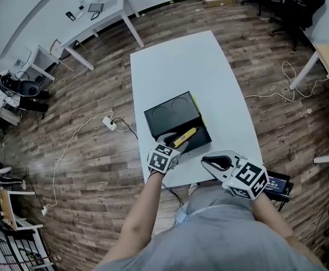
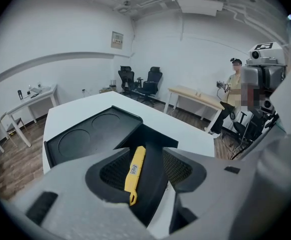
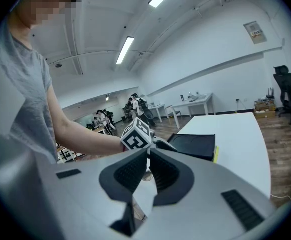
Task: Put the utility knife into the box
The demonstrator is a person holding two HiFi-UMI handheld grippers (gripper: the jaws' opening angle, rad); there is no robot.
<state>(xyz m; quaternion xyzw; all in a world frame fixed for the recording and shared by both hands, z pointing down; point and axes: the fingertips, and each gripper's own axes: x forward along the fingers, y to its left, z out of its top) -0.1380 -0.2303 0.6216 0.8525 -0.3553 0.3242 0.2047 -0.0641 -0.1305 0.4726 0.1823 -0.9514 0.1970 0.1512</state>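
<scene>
Left gripper point(image 1: 173, 141) has its two grey jaws spread well apart, gripping nothing. A slim yellow plastic utility knife point(image 2: 135, 171) lies lengthwise in the gap, along the inner edge of this gripper's left pad. Its near end overlaps that jaw's lower rim, and the right pad stands clear of it with a dark space between. Directly under and ahead of these jaws is the open compartment of a black rectangular box point(image 1: 203, 141), so the knife sits over the box's interior. Whether it touches the box floor cannot be told. Beyond the jaw tips, the box's flat black lid with two round recesses point(image 1: 171, 112) lies opened away from the gripper. Box and lid rest on a long white rectangular table point(image 1: 181, 66), which runs on ahead of both grippers.

Right gripper point(image 1: 210, 161) is to the right of the left one and slightly nearer the person, over the table's near edge. Its jaws are closed tip to tip, with only a thin wedge of space lower down and nothing between them. Just past its tips, in its own view, are the left gripper's black-and-white marker cube point(image 3: 135, 135) and the person's bare left forearm point(image 3: 80, 134) behind the cube. The box is to the right of the cube, a little farther off.
</scene>
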